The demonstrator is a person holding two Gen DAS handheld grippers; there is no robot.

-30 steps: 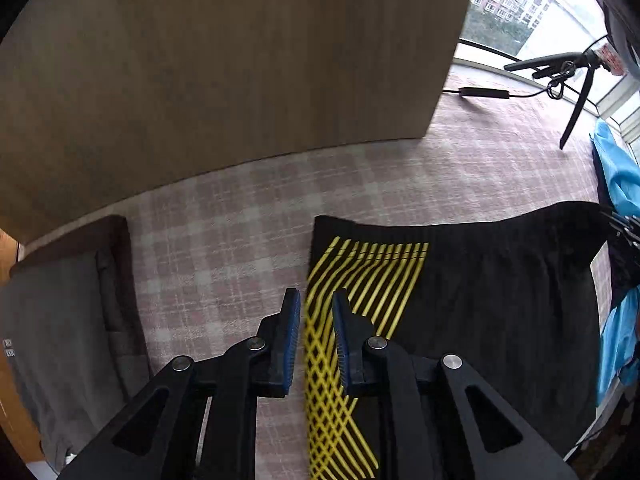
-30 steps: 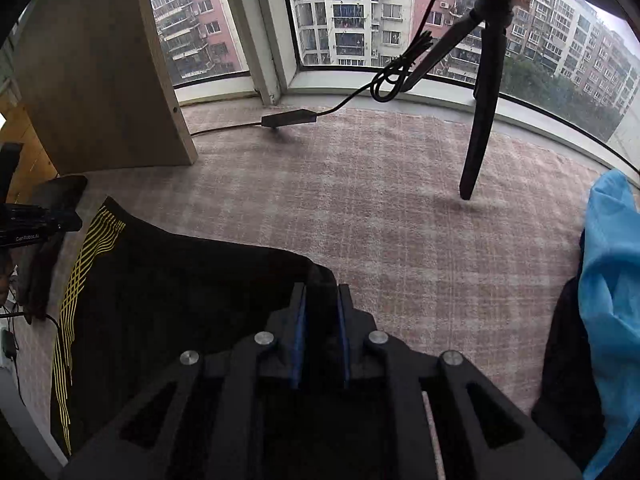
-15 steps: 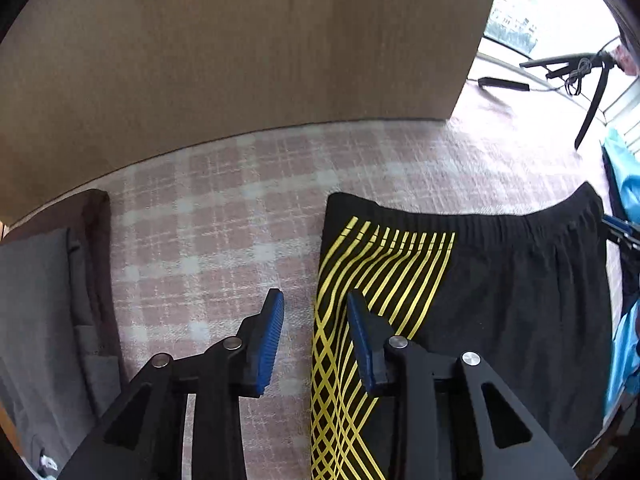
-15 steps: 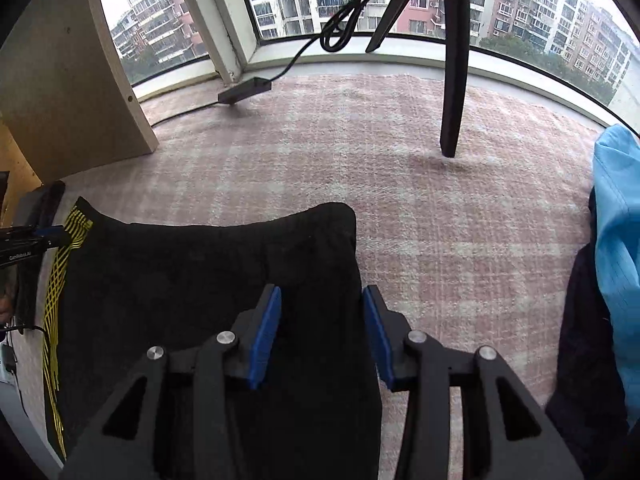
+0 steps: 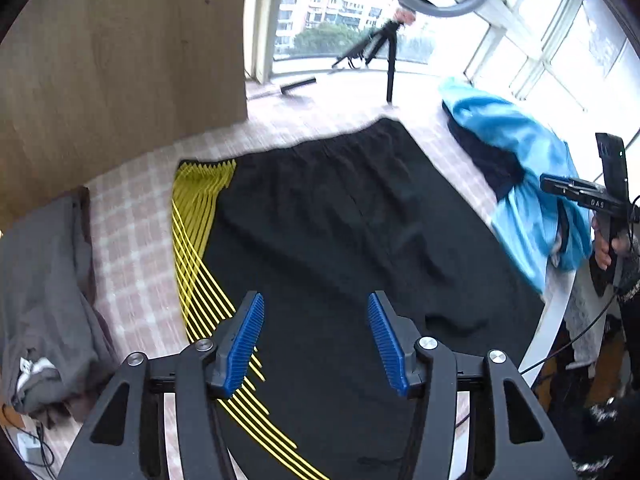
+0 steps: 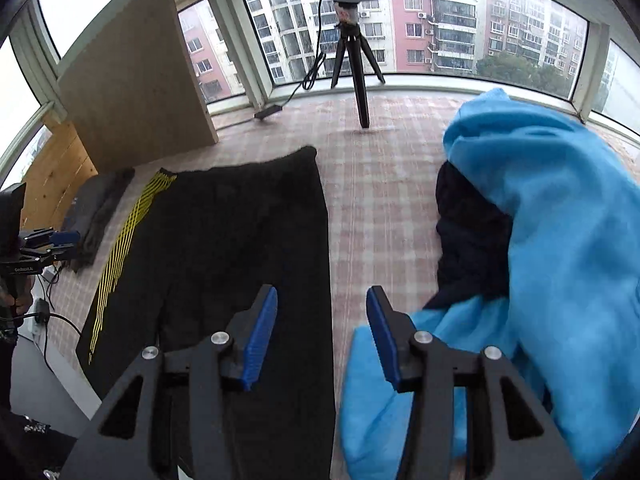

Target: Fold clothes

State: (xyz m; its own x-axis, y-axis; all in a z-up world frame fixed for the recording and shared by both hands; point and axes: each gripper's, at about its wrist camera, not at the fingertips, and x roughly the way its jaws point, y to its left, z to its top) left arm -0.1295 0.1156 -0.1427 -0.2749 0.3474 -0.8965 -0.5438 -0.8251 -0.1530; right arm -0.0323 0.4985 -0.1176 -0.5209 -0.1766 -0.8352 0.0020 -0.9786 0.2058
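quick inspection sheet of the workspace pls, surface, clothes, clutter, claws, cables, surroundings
surface: pink checked cloth over the table.
job's things: black shorts with yellow stripes lie spread flat; blue garment heaped over a dark one at the right.
clutter: grey folded clothes at the left.
grippers: left claw and right claw open, holding nothing.
cables: black cable hanging from the tripod.
surroundings: wooden panel, windows, apartment blocks outside.

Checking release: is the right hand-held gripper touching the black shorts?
Apart. In the right wrist view the right hand-held gripper is open, its blue pads raised above the black shorts, with nothing between them.
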